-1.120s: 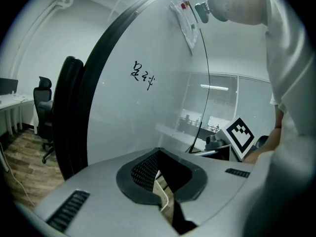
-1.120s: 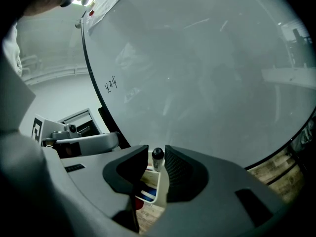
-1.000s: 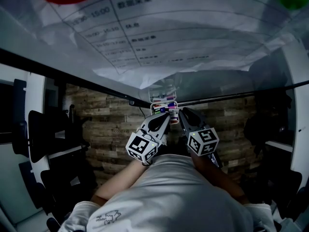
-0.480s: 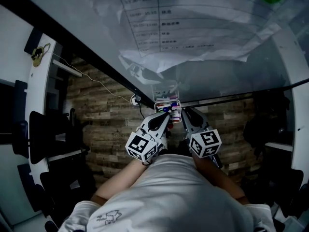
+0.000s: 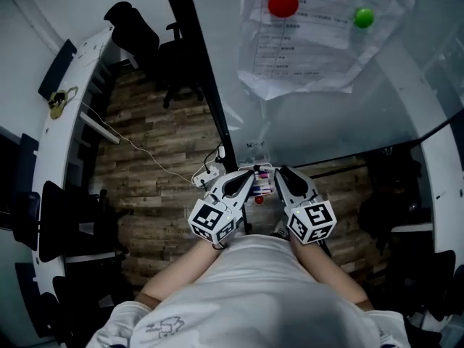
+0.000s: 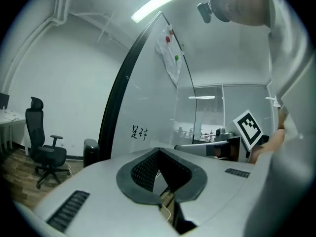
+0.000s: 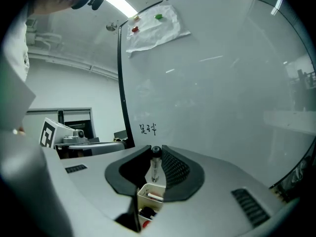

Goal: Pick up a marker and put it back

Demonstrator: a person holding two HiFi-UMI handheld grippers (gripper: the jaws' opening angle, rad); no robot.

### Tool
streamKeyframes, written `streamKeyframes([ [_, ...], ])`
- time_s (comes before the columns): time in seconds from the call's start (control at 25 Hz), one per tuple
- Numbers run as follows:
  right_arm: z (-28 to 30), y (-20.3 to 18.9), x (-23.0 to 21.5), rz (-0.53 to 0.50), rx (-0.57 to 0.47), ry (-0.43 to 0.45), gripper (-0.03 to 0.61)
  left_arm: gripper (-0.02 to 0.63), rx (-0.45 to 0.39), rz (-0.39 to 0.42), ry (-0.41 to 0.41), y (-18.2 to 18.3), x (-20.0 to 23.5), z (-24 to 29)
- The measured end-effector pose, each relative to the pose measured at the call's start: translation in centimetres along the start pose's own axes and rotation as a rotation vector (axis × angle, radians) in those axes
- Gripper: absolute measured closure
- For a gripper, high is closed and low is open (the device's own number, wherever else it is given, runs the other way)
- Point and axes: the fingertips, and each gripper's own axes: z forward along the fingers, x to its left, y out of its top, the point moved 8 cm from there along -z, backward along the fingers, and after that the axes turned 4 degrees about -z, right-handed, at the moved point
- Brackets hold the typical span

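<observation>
My right gripper (image 7: 155,150) is shut on a slim marker (image 7: 155,168) with a clear body and a black cap. The marker stands upright between the jaw tips, just above a small white marker holder (image 7: 150,195) with other markers inside. In the head view the holder (image 5: 262,183) hangs at the foot of the glass board, and both grippers point at it. The right gripper (image 5: 280,172) is on its right and the left gripper (image 5: 250,175) on its left. In its own view the left gripper (image 6: 159,152) is shut with nothing between the jaws.
A paper sheet (image 5: 319,42) hangs on the glass board under a red magnet (image 5: 283,4) and a green magnet (image 5: 363,17). A black frame post (image 5: 210,107) bounds the board on the left. An office chair (image 5: 156,49) and a power strip (image 5: 205,177) stand on the wooden floor.
The head view has pulled back and tilted, so more of the board, the floor and a chair show. Both grippers have stayed close together at the marker holder.
</observation>
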Motion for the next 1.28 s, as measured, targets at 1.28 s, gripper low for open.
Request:
streamKeyframes([
  [1.28,-6.7,2.2,8.5,-0.112,-0.124,-0.149,0.505,0.609,-0.088,0.014,-0.179,2.4,-2.4,-6.5],
])
